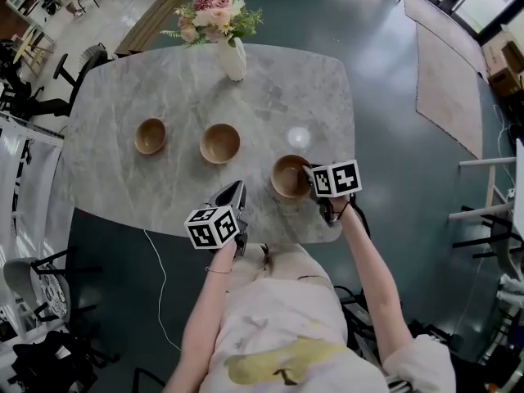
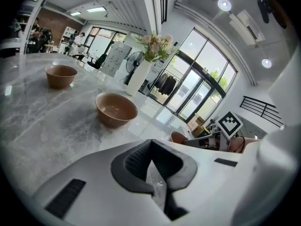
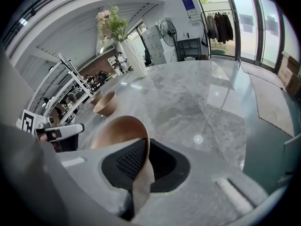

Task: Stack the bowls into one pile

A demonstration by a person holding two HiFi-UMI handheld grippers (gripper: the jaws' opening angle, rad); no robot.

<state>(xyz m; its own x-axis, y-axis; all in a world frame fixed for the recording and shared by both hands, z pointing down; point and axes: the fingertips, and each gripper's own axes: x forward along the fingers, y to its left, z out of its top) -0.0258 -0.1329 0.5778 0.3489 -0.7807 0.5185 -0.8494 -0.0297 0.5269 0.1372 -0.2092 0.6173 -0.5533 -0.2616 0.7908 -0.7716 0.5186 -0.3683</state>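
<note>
The table (image 1: 123,137) carried a vase (image 1: 232,58) of flowers (image 1: 214,11) at its far edge. Three bowls stood apart in a row: left bowl (image 1: 151,136), middle bowl (image 1: 220,143), and right bowl (image 1: 288,176) nearest the front edge. The right gripper (image 3: 141,147) was clenched on the right bowl's rim. The left gripper (image 2: 151,145) hung over the front edge, its jaws together and empty.

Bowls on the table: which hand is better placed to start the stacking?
Right. The right gripper pinches the rim of the nearest bowl; the left gripper is shut, empty, touching no bowl.
</note>
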